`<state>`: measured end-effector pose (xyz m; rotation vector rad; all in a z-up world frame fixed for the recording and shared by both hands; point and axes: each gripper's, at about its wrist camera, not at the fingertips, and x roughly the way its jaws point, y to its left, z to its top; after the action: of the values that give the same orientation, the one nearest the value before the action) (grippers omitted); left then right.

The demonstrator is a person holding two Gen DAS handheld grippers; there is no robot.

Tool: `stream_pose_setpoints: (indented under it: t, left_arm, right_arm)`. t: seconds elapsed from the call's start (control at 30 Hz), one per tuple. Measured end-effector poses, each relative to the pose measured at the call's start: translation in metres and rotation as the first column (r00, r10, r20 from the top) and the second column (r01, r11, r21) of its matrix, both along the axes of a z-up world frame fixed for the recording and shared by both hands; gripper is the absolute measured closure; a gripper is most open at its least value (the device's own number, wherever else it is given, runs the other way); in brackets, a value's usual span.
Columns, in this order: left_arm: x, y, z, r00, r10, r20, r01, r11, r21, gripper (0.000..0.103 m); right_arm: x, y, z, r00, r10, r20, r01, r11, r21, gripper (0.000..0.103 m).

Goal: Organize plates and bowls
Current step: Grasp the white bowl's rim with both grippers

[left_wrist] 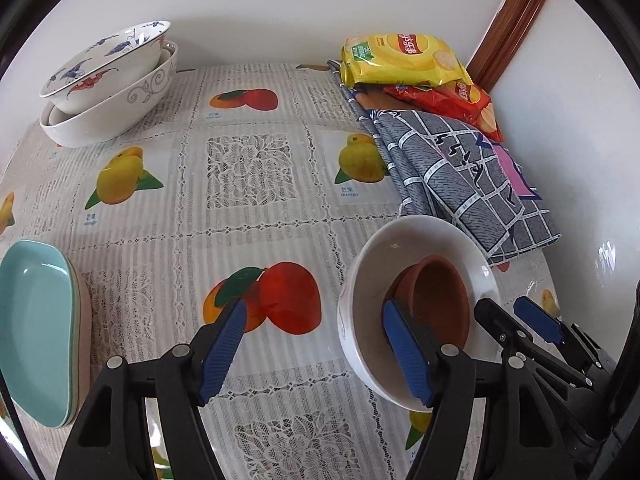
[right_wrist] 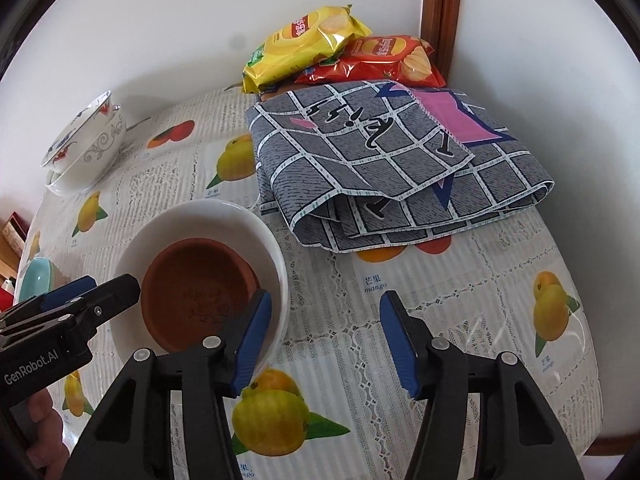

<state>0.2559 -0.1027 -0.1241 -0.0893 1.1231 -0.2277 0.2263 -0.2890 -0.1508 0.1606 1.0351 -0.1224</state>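
The left tongs (left_wrist: 316, 354) stand released, right finger inside the white bowl (left_wrist: 362, 300) holding a terracotta saucer (left_wrist: 438, 300). The right tongs (right_wrist: 326, 340) are released too, straddling that bowl's rim at centre-left; the counter (right_wrist: 460, 300) lies beneath.

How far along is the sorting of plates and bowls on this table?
Done: two patterned bowls nested at the back, teal plates stacked. In hand: the brown bowl sits inside the white bowl, with the left gripper and right gripper open astride its opposite rims. Left: moving that pair.
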Motion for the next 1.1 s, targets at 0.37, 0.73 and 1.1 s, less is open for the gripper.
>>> stream_pose_setpoints:
  t: [0.37, 0.73, 1.1]
  left_arm:
    - [0.012, -0.011, -0.023, 0.999, -0.008, -0.053, 0.011, 0.999, 0.050, 0.043]
    - [0.013, -0.010, -0.034, 0.997, -0.009, -0.081, 0.009, 1.000, 0.001, 0.056]
    - [0.011, -0.021, -0.032, 0.996, -0.050, -0.078, 0.046, 0.998, -0.052, 0.091]
  right_arm:
    - [0.010, -0.002, -0.014, 1.000, -0.001, -0.031, 0.002, 1.000, 0.027, 0.050]
    - [0.009, -0.009, -0.019, 1.000, -0.014, -0.007, 0.015, 0.995, 0.102, 0.048]
    - [0.009, 0.009, -0.014, 0.999, 0.041, 0.027, -0.044, 0.993, 0.108, 0.086]
